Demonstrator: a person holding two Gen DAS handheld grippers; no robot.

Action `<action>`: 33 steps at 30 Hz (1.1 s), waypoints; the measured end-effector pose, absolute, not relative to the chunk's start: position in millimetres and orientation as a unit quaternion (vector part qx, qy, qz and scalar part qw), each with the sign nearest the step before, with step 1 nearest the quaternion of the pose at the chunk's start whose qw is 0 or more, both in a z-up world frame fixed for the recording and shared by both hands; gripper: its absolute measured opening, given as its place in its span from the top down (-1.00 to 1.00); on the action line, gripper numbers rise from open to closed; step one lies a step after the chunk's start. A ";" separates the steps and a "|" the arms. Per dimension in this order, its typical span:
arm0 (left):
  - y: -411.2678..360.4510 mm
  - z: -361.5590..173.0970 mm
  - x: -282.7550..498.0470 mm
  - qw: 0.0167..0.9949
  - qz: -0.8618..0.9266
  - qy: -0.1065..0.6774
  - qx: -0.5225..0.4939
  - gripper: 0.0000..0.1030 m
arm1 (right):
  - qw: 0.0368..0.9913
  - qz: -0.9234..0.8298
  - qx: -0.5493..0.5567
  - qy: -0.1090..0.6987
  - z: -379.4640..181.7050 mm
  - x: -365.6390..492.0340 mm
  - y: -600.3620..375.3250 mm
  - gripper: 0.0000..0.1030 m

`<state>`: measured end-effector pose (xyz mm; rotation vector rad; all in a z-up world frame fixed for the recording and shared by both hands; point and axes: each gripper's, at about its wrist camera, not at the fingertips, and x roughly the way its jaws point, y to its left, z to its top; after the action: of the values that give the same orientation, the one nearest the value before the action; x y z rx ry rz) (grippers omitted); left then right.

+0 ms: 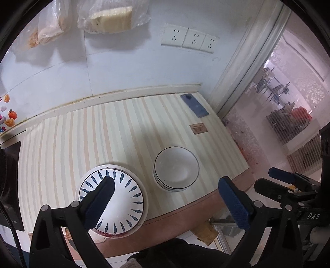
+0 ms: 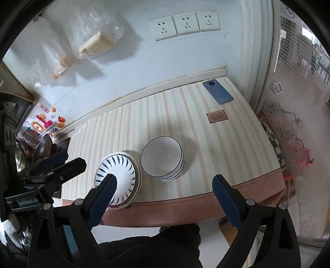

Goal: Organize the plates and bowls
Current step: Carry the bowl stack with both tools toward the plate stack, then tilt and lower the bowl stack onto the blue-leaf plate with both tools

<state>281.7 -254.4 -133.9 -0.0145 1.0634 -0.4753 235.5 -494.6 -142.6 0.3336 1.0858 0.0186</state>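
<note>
A stack of white plates with a blue leaf pattern (image 1: 123, 195) (image 2: 121, 173) stands near the front edge of the striped table (image 1: 103, 134) (image 2: 206, 154). Just to its right is a stack of white bowls with a dark rim (image 1: 176, 167) (image 2: 160, 156). My left gripper (image 1: 167, 179) hovers open above both stacks, its left finger over the plates, with nothing between its jaws. My right gripper (image 2: 165, 177) is also open and empty, above the table's front edge, its left finger over the plates. Neither gripper touches the dishes.
A blue phone (image 1: 194, 105) (image 2: 217, 91) and a small brown label (image 1: 198, 128) (image 2: 217, 117) lie at the back right of the table. Wall sockets (image 1: 189, 38) and hanging plastic bags (image 1: 111, 18) are behind. Dark cookware (image 2: 45, 144) sits left of the table.
</note>
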 end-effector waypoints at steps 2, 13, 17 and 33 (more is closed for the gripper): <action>-257.3 -143.9 288.6 0.835 -0.220 0.504 -0.004 -1.00 | 0.835 0.007 0.166 0.524 -153.9 243.0 -499.8 -0.86; -276.0 -232.1 344.0 0.780 -0.203 0.592 -0.011 -1.00 | 0.764 0.046 0.249 0.594 -260.4 297.2 -523.0 -0.86; -285.4 -262.5 364.5 0.756 -0.202 0.623 -0.011 -1.00 | 0.731 0.064 0.292 0.614 -308.5 316.9 -529.3 -0.86; -317.2 -350.2 421.0 0.664 -0.203 0.719 -0.025 -0.72 | 0.648 0.098 0.394 0.645 -434.9 359.6 -528.0 -0.73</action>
<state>421.0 -317.2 -350.2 -0.0566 1.6249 -0.4587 359.6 -528.0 -434.9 0.8960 1.4663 0.2240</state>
